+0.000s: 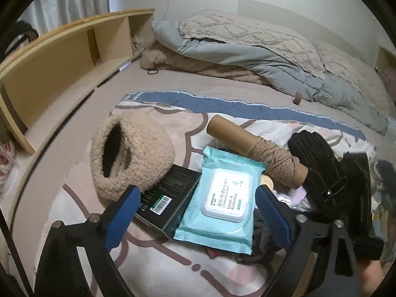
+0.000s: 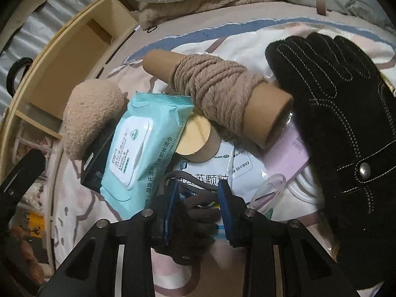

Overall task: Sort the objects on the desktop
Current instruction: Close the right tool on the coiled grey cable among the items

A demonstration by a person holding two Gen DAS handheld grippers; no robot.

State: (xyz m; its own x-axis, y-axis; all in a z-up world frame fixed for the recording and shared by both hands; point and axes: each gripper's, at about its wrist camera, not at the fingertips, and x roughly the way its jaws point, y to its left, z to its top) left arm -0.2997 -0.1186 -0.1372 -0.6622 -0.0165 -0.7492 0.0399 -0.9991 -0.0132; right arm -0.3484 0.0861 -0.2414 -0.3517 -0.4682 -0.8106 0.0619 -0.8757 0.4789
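A teal wipes pack lies partly over a black box on the patterned bedspread. My left gripper stands open, its blue pads either side of the two and not pressing on them. A fluffy beige hat rests on the box's far end. Behind the pack lies a cardboard tube wound with beige yarn, with a black glove at its right. My right gripper is shut on a dark cord bundle in front of the pack.
A round cardboard tub, a white printed sachet, a pink flat item and a white cable crowd under the tube. A wooden shelf runs along the left. Folded quilts fill the far side.
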